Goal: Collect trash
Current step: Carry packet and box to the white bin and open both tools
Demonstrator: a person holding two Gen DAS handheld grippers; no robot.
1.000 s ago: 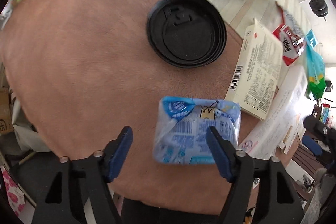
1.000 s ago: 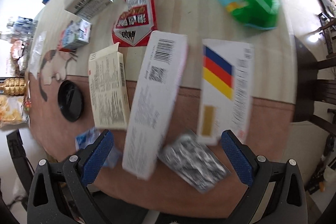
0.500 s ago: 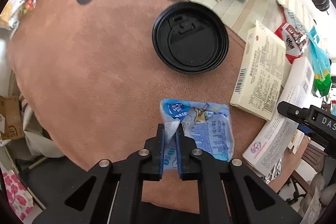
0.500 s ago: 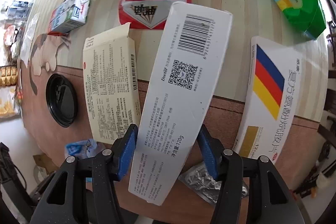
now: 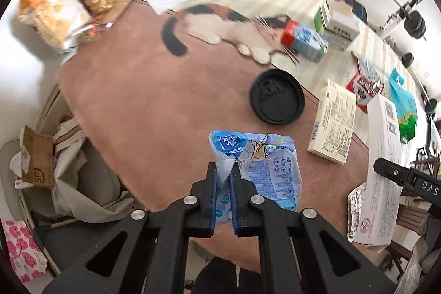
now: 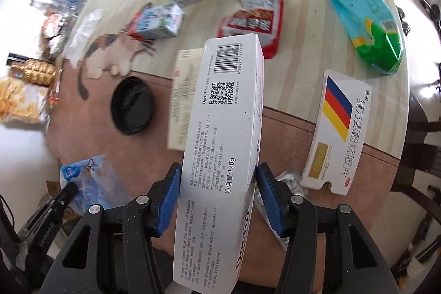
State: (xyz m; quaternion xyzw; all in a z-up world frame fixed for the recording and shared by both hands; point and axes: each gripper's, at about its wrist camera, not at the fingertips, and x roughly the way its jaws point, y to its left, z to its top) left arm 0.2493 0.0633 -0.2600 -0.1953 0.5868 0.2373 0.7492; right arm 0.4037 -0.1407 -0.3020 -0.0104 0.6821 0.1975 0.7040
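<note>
Brown mat (image 5: 132,90): lid (image 5: 277,97), boxes nr tongs.

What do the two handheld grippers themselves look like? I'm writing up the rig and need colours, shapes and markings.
Both are alike: the left gripper and right gripper have matte black angular frames with triangular cutouts, silver round pivot screws, and flat blue pads lining each finger. White lettering shows on each body seen from the other camera: "DAS" on the right one, blurred text on the left. No cables, sleeves or hands are visible.

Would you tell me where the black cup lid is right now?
The black cup lid lies on the brown mat, between the cat picture and the beige box, beyond the blue wrapper.
</note>
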